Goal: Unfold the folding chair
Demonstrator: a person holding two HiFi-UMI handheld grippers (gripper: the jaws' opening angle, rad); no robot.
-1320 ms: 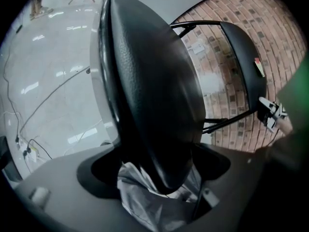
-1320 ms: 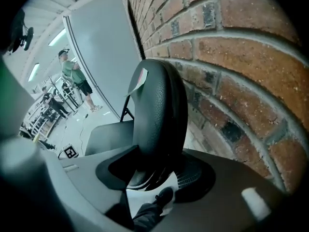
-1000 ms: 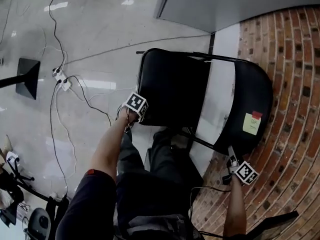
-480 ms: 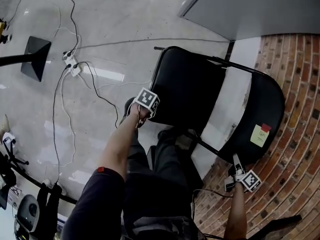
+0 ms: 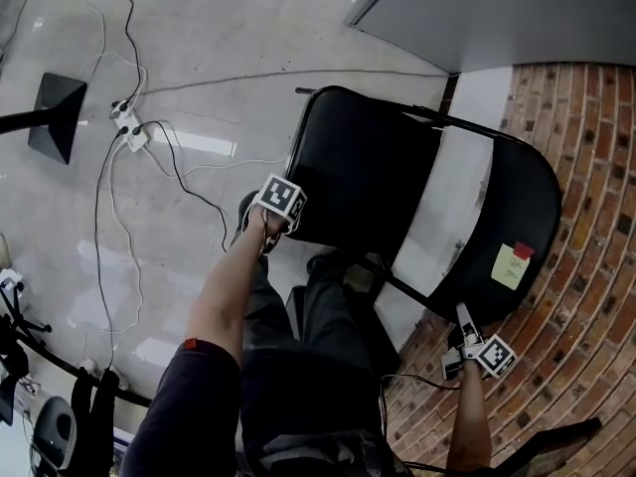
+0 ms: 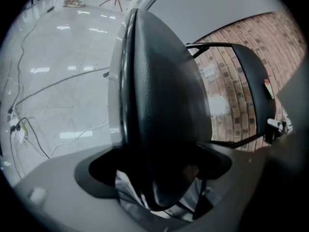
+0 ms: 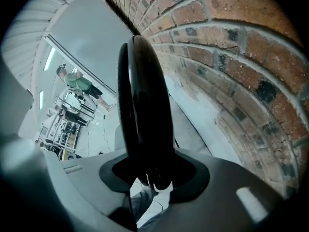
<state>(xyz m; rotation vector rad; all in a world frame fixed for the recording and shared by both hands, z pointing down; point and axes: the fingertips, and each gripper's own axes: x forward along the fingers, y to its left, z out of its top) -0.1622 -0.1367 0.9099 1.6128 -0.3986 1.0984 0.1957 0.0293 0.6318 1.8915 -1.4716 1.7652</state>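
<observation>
Clamping the chair seat (image 6: 161, 100) is the left hand-held gripper (image 6: 159, 180).

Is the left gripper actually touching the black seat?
Touching. In the left gripper view, the left gripper grips the seat, whose padded edge fills its jaws.

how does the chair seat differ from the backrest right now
The seat is the broader, squarer panel; the backrest is narrower and curved. The backrest carries a yellow sticky note; the seat is bare. The left gripper is clamped on the seat's edge, the right gripper on the backrest's edge. Both panels are black.
</observation>
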